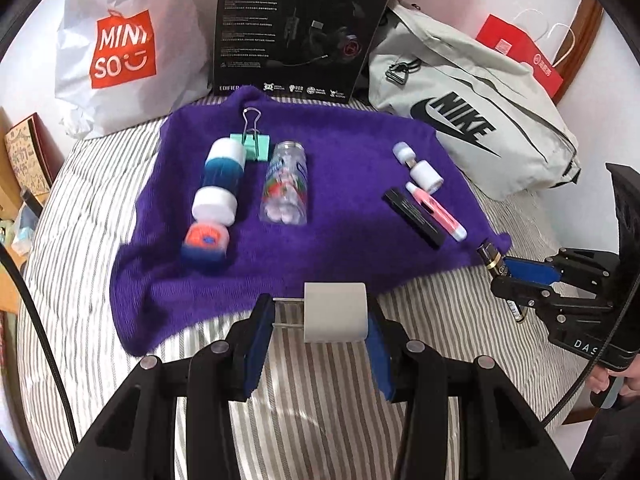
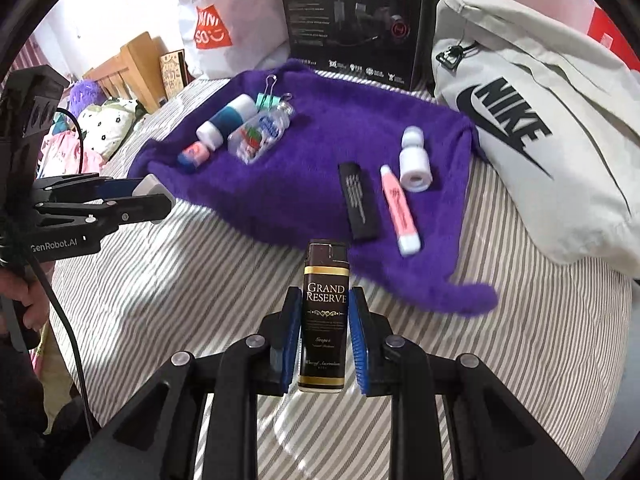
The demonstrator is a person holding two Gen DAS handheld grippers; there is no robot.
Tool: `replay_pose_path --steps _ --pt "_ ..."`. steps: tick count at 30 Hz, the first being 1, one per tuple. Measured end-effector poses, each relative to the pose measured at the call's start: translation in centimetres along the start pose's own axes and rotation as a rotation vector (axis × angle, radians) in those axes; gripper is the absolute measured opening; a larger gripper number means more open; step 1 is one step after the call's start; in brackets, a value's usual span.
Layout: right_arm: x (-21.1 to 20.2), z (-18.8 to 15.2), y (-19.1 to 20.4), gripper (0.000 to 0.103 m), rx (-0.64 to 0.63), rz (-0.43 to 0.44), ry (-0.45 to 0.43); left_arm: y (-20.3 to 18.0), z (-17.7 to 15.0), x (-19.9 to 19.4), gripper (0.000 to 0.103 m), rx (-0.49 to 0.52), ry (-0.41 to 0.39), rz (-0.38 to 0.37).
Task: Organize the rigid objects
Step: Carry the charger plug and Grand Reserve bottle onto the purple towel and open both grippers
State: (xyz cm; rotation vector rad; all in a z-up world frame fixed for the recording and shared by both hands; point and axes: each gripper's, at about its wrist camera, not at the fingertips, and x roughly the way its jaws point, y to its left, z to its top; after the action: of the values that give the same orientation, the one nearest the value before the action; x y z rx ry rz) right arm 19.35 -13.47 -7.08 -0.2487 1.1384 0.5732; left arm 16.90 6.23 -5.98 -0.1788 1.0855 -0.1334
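Observation:
My left gripper (image 1: 320, 318) is shut on a white charger plug (image 1: 335, 312), held above the striped sheet just short of the purple towel (image 1: 340, 248). My right gripper (image 2: 325, 320) is shut on a dark brown lighter (image 2: 325, 308) standing upright between its blue pads, near the towel's front corner. On the towel's left lie a teal binder clip (image 1: 250, 144), a blue-and-white bottle (image 1: 222, 176), a clear bottle (image 1: 285, 184) and a small orange-and-blue piece (image 1: 206, 242). On its right lie a white bottle (image 1: 420, 164), a pink highlighter (image 1: 436, 212) and a black bar (image 1: 414, 216).
Behind the towel stand a white shopping bag (image 1: 120, 52), a black headset box (image 1: 296, 28) and a grey sports bag (image 1: 480, 120), with red paper bags (image 1: 520, 56) beyond. The striped sheet (image 1: 320, 392) spreads in front. A hand (image 2: 24, 308) grips the left tool's handle.

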Motion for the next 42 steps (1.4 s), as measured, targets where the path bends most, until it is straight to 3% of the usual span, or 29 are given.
replay_pose_path --steps 14,28,42 --pt "3.3 6.5 -3.0 0.024 0.033 0.021 -0.007 1.7 3.9 4.1 0.042 -0.009 0.037 0.021" --pt "9.1 12.1 -5.1 0.024 0.06 0.021 0.017 2.6 4.4 6.1 0.042 -0.032 0.06 0.023" --pt "13.3 14.7 -4.8 0.024 0.061 0.01 0.061 3.1 4.4 7.0 0.042 -0.045 0.07 0.013"
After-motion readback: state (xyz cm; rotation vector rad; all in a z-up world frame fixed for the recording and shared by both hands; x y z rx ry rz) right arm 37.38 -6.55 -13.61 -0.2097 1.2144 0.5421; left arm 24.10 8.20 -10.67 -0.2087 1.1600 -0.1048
